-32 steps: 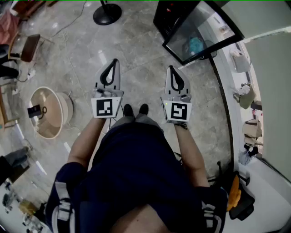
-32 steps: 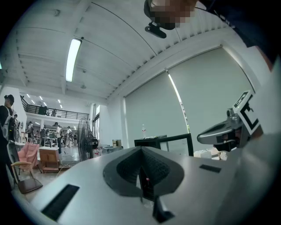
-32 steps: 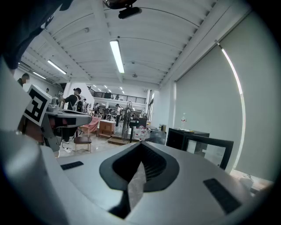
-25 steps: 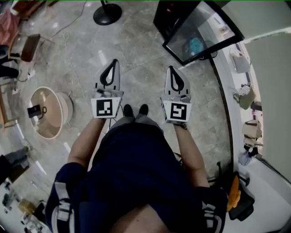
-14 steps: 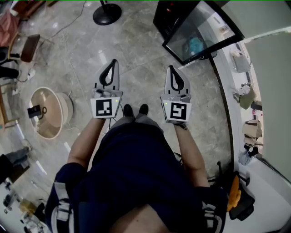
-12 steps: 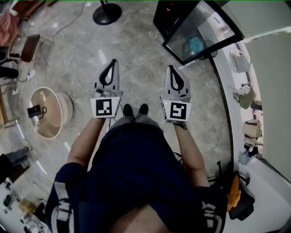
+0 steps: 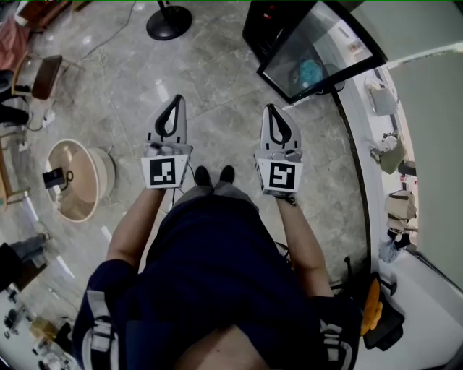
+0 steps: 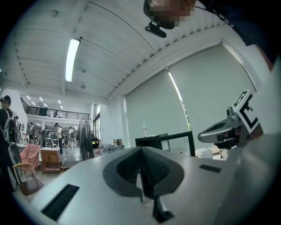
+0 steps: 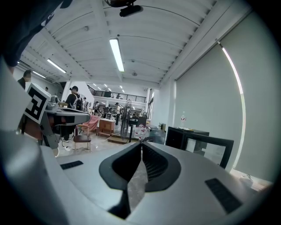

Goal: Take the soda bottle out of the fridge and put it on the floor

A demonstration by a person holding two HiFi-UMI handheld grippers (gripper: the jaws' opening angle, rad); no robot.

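Observation:
A black fridge (image 7: 278, 32) stands on the floor at the upper right of the head view, its glass door (image 7: 322, 47) swung open, with a teal thing (image 7: 311, 71) showing behind the glass. In both gripper views a small clear bottle (image 8: 144, 128) (image 9: 183, 119) stands on top of the fridge (image 8: 162, 141) (image 9: 193, 136). My left gripper (image 7: 176, 101) and right gripper (image 7: 271, 110) are held side by side in front of the person, short of the fridge. Both are shut and empty; the jaws meet along their length in the left gripper (image 8: 141, 149) and in the right gripper (image 9: 141, 143).
A round beige tub (image 7: 72, 177) sits on the floor at left, with a chair (image 7: 43, 76) behind it. A fan's black base (image 7: 169, 22) stands at top centre. Along the right runs a white ledge (image 7: 405, 282) holding small items. People stand far off in the hall (image 9: 74, 103).

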